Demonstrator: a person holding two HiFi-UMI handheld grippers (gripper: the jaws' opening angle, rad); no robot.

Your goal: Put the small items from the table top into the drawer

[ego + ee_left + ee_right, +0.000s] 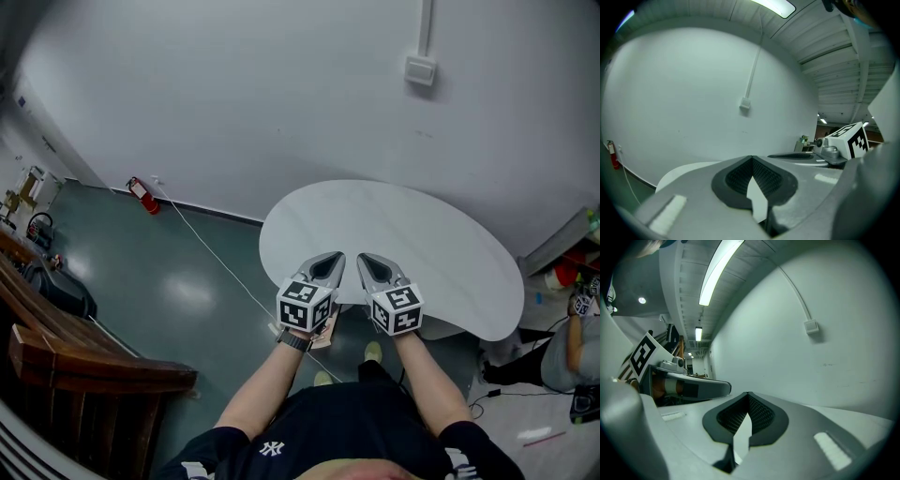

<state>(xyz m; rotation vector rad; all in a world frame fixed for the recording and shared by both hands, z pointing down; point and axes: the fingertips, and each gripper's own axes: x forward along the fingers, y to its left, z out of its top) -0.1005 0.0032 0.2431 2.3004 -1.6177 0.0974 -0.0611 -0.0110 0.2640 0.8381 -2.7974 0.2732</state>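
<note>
Left gripper (326, 266): jaws pressed together, nothing between them; it hangs over the near edge of the table (441, 234).
Right gripper (376, 269): also closed and empty, just beside the left one, pointing across the table.
Small items: none shows on the table top, so their direction, long axis and pointing cannot be told.
Drawer: not in view.
Nearer hand: I judge neither; both stand equal at the table's near edge.
</note>
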